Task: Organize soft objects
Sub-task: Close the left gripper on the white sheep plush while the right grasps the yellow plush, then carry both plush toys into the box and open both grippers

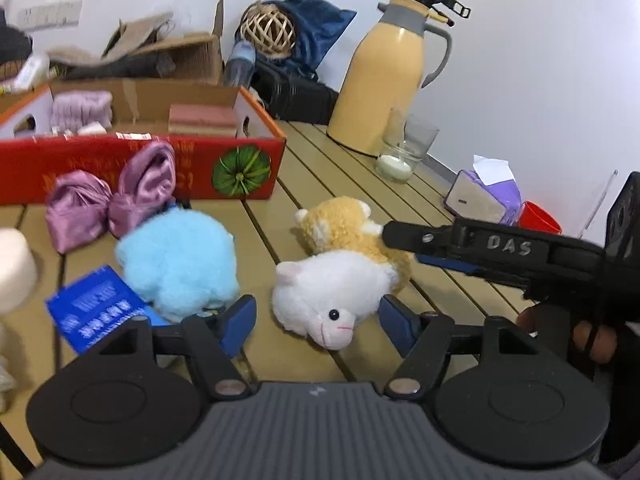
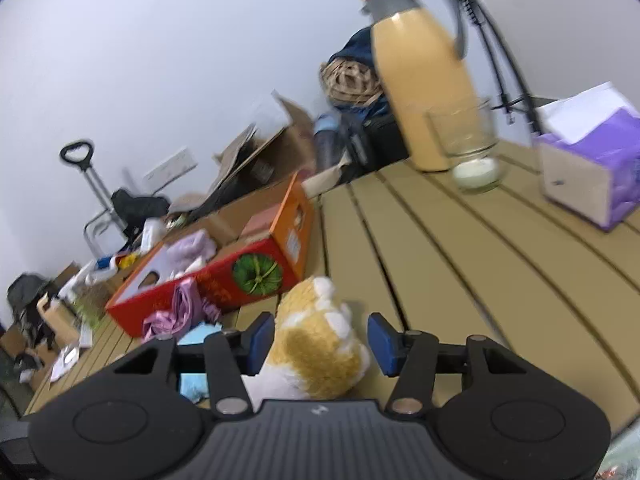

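Towels point(image 1: 82, 110) inside red box point(image 1: 248, 160)

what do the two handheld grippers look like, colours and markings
Both match: the left gripper and right gripper have black link arms with silver pivot bolts, blue pads on the fingertips, two round black discs and a ribbed grey body. From the left wrist view, the right one's black side reads "DAS". No cables or sleeves show.

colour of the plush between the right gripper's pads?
Tan and white plush; right wrist view shows it best.
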Demonstrator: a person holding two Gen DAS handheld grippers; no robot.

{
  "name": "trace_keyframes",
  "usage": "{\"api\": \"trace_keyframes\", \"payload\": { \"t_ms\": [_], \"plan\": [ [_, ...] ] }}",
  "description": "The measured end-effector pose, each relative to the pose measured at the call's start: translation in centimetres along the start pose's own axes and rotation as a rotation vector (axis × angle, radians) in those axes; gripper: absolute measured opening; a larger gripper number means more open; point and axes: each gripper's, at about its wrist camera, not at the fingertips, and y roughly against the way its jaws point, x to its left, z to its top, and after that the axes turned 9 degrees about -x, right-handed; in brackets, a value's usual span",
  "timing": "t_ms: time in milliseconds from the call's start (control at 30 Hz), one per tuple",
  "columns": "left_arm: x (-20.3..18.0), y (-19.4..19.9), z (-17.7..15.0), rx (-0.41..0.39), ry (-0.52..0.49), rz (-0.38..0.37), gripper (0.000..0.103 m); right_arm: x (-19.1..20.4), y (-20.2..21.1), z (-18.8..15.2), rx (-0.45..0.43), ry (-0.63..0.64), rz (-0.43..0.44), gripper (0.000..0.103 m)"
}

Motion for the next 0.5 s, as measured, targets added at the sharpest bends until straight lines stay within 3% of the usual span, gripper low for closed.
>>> {"api": "trace_keyframes", "payload": {
  "t_ms": [100,200,433,500],
  "plan": [
    [0.5,-1.2,-0.3,0.019,0.034,-0.008,0.068,-0.1,-1.6,-0.4,0.029,-0.003,0.007,0.052],
    [1.3,-1.9,-0.4,0.033,0.078,-0.044,0.054,-0.6,-2.0,-0.8,0.032,-0.038,0.035,0.052],
    [1.6,-1.6,-0.2,0.023,0.118,-0.061,0.052,-0.8,-2.2,-0.9,0.046,-0.051,0.057,0.045],
    [1.5,-0.5,0.5,-0.011,0.121,-0.071,0.052,-0.4,-1.7,-0.7,0.04,-0.046,0.058,0.045]
  ]
}}
